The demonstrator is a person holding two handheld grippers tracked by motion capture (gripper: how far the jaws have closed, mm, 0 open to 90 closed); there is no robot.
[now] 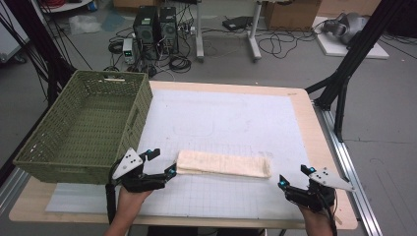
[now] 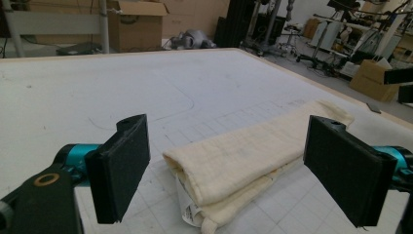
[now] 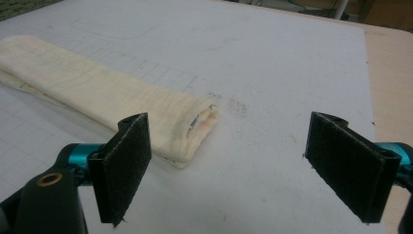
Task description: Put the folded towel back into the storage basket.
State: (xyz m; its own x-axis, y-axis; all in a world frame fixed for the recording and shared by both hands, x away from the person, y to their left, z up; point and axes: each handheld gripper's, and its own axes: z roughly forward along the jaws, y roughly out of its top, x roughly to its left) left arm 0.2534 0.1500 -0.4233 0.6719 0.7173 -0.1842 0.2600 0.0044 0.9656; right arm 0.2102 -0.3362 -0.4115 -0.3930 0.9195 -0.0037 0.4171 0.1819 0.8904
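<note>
Cream folded cloth point(image 1: 224, 164) lies between left tongs point(image 1: 163, 163) and right tongs point(image 1: 295, 178); both gape apart.

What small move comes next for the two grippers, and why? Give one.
Probably ease the left gripper forward and shut it on the near end of the folded cloth. Its jaws stand open with that end between them, while the right gripper sits open just off the other end, near the basket-free side.
</note>
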